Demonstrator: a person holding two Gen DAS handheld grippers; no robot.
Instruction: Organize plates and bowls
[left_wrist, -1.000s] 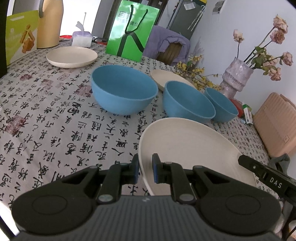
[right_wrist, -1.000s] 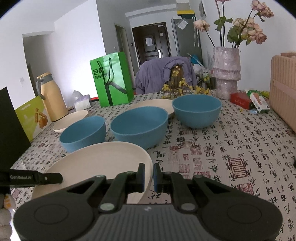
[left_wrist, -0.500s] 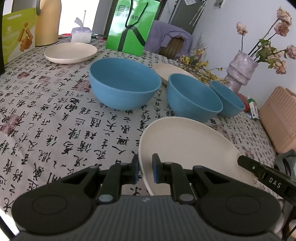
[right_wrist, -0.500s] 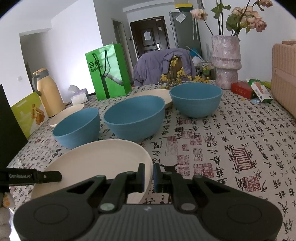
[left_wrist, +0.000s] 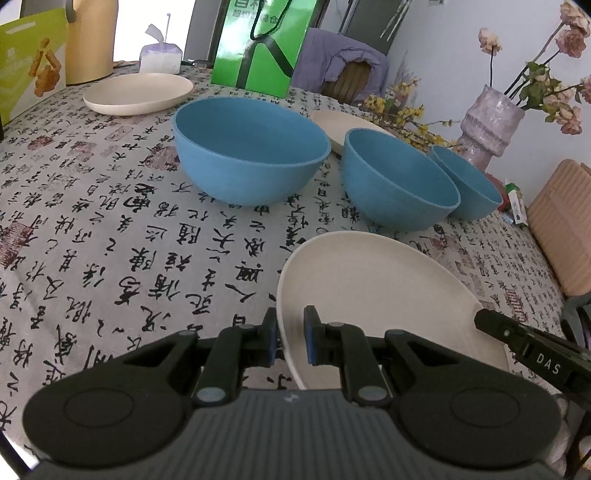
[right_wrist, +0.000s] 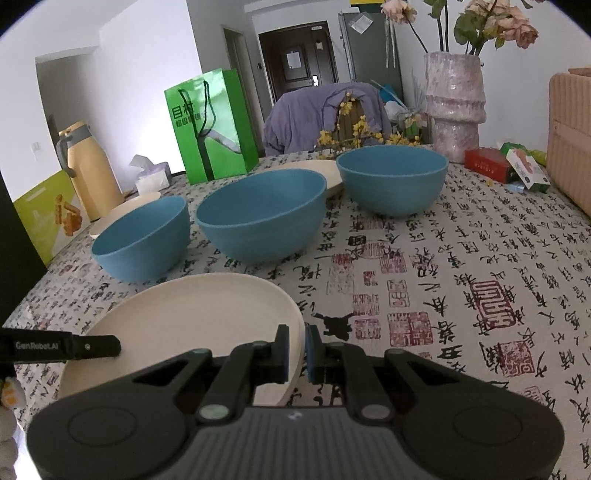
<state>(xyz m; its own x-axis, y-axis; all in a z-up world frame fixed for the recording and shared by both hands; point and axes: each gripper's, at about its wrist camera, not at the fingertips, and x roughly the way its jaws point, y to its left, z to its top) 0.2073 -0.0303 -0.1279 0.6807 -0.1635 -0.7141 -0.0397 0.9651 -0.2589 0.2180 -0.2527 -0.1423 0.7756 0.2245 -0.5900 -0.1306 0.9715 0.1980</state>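
A large cream plate (left_wrist: 376, 295) is held between both grippers, low over the patterned tablecloth in front of the bowls. My left gripper (left_wrist: 290, 325) is shut on its left rim. My right gripper (right_wrist: 298, 343) is shut on the opposite rim of the same plate (right_wrist: 192, 325). Each view shows a black finger of the other gripper at the plate's far edge. Three blue bowls stand in a row behind it: large (left_wrist: 251, 155), middle (left_wrist: 399, 184) and far (left_wrist: 469, 184). Two more cream plates lie farther back, one at the left (left_wrist: 138, 92) and one behind the bowls (left_wrist: 347, 125).
A green paper bag (left_wrist: 258, 44), a tan thermos (right_wrist: 92, 173) and a tissue pack (left_wrist: 160, 55) stand along the table's far side. A pink vase with flowers (right_wrist: 454, 107), small boxes (right_wrist: 484, 162) and a beige case (left_wrist: 561, 229) crowd the right end.
Both grippers have sunk toward the table with the plate held between them. The bowls now sit higher and closer in both views. Neither grip has changed.
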